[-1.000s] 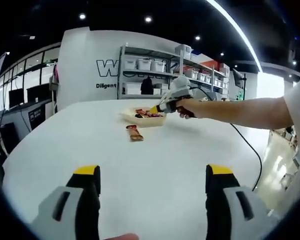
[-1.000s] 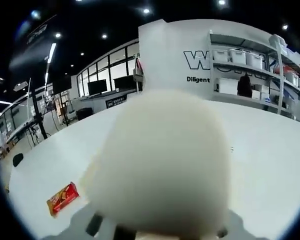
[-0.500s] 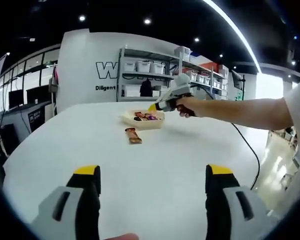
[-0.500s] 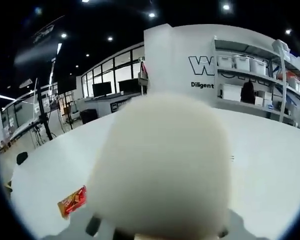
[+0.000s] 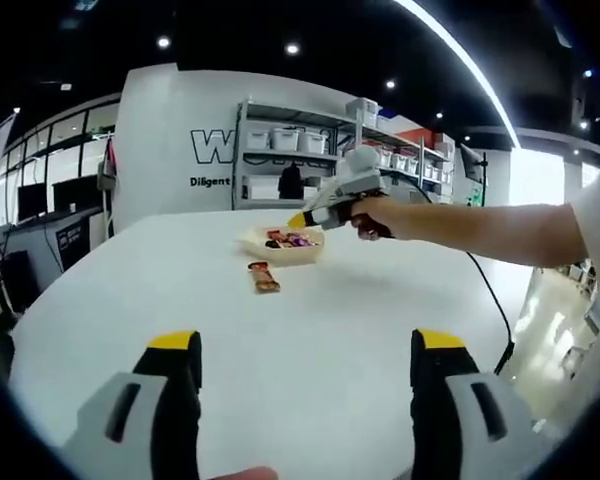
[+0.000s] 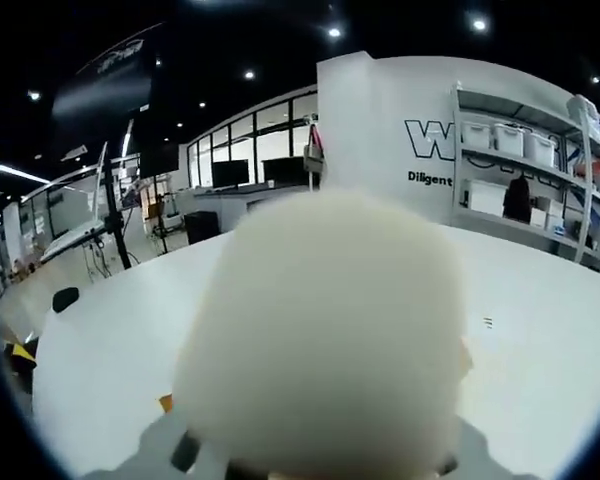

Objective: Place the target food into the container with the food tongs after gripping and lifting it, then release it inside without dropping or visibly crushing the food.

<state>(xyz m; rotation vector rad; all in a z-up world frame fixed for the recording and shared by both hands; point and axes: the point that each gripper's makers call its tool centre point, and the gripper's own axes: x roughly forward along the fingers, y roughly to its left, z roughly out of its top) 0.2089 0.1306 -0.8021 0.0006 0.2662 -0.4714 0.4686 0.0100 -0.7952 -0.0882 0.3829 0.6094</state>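
Note:
A shallow cream container [image 5: 278, 247] holding several wrapped snacks [image 5: 289, 239] stands far out on the white table [image 5: 310, 320]. A wrapped snack bar [image 5: 263, 278] lies just in front of it. My right gripper [image 5: 300, 219], held in a person's hand, hovers over the container's right rim with its yellow tips close together. In the right gripper view a pale rounded object [image 6: 320, 330] rises from between the jaws and hides them. It stays fixed to the camera as the view swings. My left gripper [image 5: 305, 360] is open and holds nothing, low over the near table.
The person's forearm [image 5: 480, 225] reaches in from the right, and a black cable [image 5: 495, 300] trails off the table's right side. Metal shelves with bins [image 5: 310, 150] stand behind the table. An orange scrap of packet [image 6: 165, 402] peeks out beside the pale object.
The right gripper has risen slightly over the container. Its view has swung, so the red packet at lower left has slid almost out of sight behind the pale object.

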